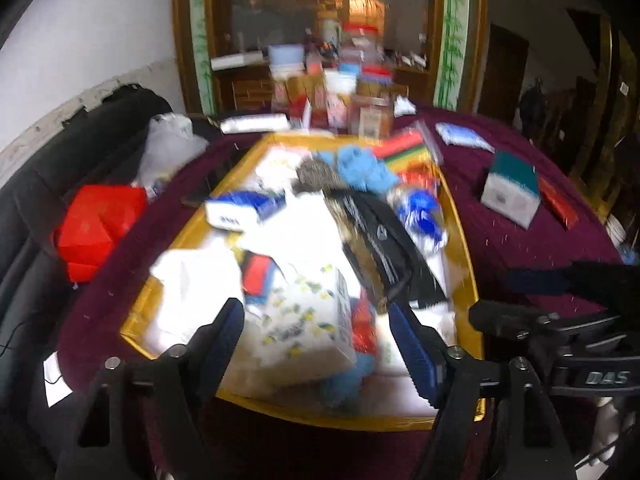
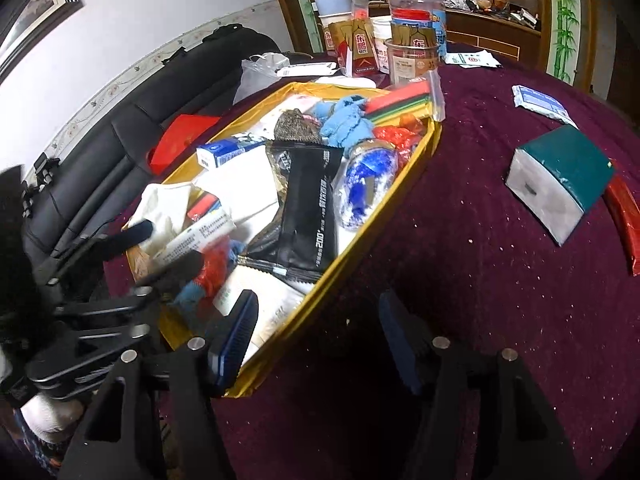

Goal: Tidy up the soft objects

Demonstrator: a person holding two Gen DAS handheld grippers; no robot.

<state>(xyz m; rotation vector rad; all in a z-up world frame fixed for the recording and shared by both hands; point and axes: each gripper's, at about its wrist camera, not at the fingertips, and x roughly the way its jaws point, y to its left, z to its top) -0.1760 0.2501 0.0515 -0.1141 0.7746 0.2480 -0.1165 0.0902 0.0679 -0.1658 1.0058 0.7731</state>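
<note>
Table: my maroon cloth [image 2: 460,240] lies bare right of the tray.
Tray: yellow rim [image 2: 372,236], heaped with soft packets [image 2: 308,200].
Left tongs [image 1: 316,328]: open above the near heap, gripping nothing.
Right tongs [image 2: 316,320]: open astride the near-right rim, empty.

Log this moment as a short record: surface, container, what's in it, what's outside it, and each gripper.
surface: table under a dark red cloth
container: yellow tray, crowded
in tray: black packet, blue cloth, white patterned box
outside tray: teal box, off to one side on the cloth
left gripper: open, box between the jaws, picture blurred
right gripper: open, empty, over the tray's near edge
</note>
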